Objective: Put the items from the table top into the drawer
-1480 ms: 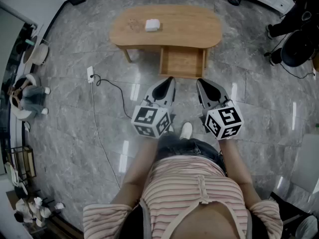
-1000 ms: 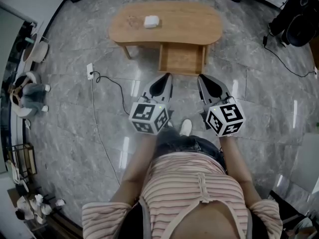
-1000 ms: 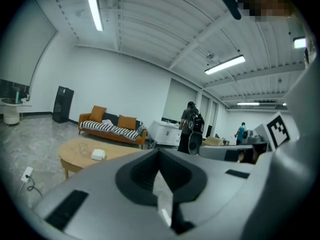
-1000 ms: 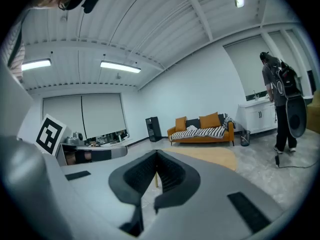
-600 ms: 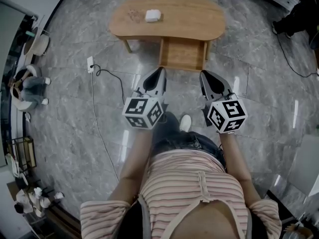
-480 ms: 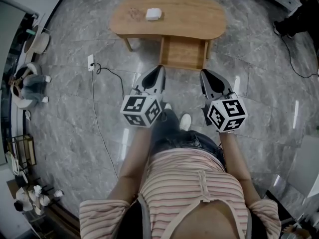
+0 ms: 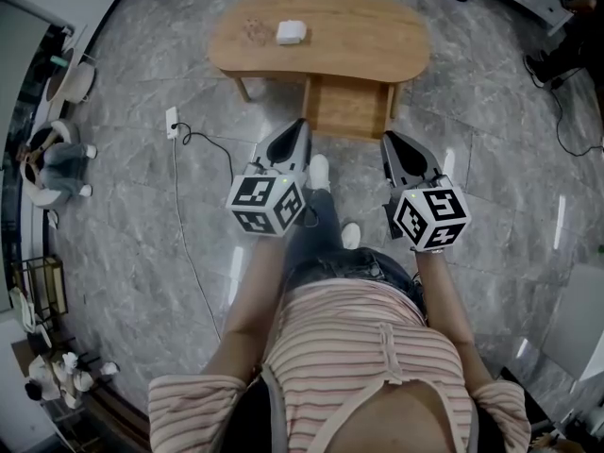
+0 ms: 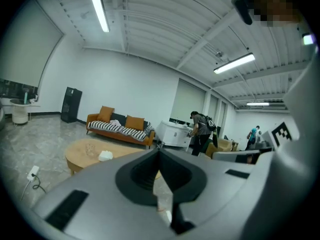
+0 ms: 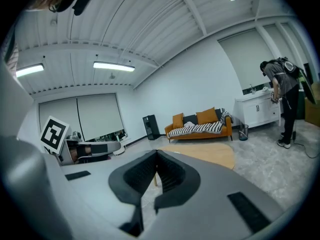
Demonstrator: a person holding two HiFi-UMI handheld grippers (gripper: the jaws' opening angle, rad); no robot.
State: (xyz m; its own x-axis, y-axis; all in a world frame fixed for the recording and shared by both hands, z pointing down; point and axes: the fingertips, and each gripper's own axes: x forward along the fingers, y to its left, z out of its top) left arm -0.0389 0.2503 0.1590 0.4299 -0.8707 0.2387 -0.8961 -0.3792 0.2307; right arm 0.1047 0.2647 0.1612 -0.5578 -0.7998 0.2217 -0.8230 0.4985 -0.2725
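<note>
A white box-like item (image 7: 291,33) lies on the oval wooden table (image 7: 377,45), with a faint small item (image 7: 253,28) to its left. The table's drawer (image 7: 347,111) stands pulled out over the floor. My left gripper (image 7: 296,125) is shut and holds nothing, hovering just short of the drawer's left front corner. My right gripper (image 7: 392,140) is also shut and holds nothing, just short of the drawer's right front. In the left gripper view the gripper (image 8: 159,150) points at the table (image 8: 82,151) and the white item (image 8: 105,155). The right gripper (image 9: 156,152) faces the table's right end (image 9: 217,156).
A power strip (image 7: 172,121) with a black cable (image 7: 212,163) lies on the marble floor left of the table. My shoe (image 7: 319,171) is stepped forward between the grippers. An orange sofa (image 8: 120,126) stands behind the table; a person (image 8: 200,131) is at a white cabinet.
I have walked toward the table: one foot has stepped forward between the grippers, and both grippers now sit closer to the drawer front. Both stay shut.
</note>
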